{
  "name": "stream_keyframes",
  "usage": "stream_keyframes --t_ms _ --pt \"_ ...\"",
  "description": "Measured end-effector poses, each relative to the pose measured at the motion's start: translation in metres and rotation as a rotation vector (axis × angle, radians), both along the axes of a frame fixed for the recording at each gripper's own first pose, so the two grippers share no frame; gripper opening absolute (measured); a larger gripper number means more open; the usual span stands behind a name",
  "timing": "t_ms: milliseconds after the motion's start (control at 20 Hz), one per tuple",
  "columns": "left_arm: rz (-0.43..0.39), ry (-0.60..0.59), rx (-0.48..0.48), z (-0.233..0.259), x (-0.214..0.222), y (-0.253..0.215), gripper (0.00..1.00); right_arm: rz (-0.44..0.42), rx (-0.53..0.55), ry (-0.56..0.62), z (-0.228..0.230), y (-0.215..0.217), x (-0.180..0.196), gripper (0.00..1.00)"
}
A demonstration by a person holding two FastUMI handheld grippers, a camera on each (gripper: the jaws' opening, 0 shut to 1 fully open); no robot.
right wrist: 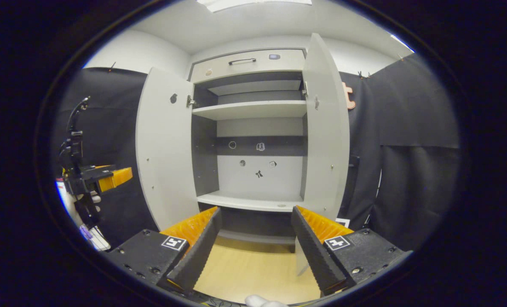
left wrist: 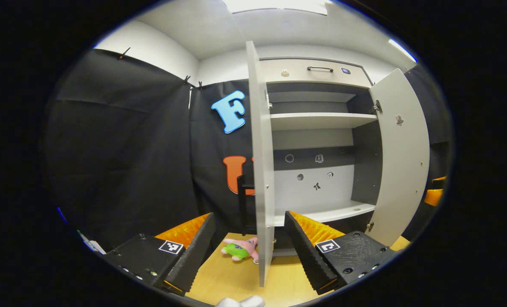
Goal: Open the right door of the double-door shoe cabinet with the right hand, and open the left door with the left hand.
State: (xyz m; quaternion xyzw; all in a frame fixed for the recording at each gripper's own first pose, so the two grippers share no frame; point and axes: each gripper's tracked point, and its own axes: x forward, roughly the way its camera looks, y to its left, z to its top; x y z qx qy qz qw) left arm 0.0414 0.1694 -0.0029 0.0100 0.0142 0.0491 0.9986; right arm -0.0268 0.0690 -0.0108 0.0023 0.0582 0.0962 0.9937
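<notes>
Grey shoe cabinet, doors open, shelves bare

Quick count with the shoe cabinet as the anchor. Doors: two, both swung open, the left door and the right door hanging off either side of it. Shelves inside it: I count three boards, top shelf, middle shelf and bottom shelf. Above the opening, one drawer with one handle. On the cabinet's back panel, five small stickers. On the floor left of its left door, one plush toy.
</notes>
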Motion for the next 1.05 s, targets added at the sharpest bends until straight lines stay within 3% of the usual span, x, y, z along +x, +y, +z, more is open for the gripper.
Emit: stream_keyframes --t_ms 300,500,700,750,800,1000,1050 --pt "-0.104 -0.010 0.014 0.000 -0.001 -0.072 0.96 -0.062 -0.019 0.000 -0.002 -0.021 0.004 1.00" --pt "-0.163 0.018 -0.034 -0.012 -0.003 -0.104 0.96 -0.101 -0.008 0.004 -0.003 -0.031 0.004 0.99" --pt "-0.152 0.032 -0.039 -0.021 -0.006 -0.109 0.96 -0.124 0.001 0.024 -0.011 -0.035 0.003 1.00" --pt "-0.147 0.032 -0.040 -0.022 -0.008 -0.109 1.00 -0.131 -0.001 0.029 -0.012 -0.036 0.004 1.00" --pt "-0.143 0.033 -0.035 -0.024 -0.009 -0.109 0.96 -0.135 -0.002 0.031 -0.012 -0.036 0.004 1.00" --pt "-0.143 0.049 -0.023 -0.028 -0.011 -0.111 1.00 -0.141 0.003 0.028 -0.010 -0.036 0.003 1.00" --pt "-0.138 0.045 -0.018 -0.027 -0.012 -0.110 0.96 -0.142 0.003 0.026 -0.010 -0.035 0.003 1.00"
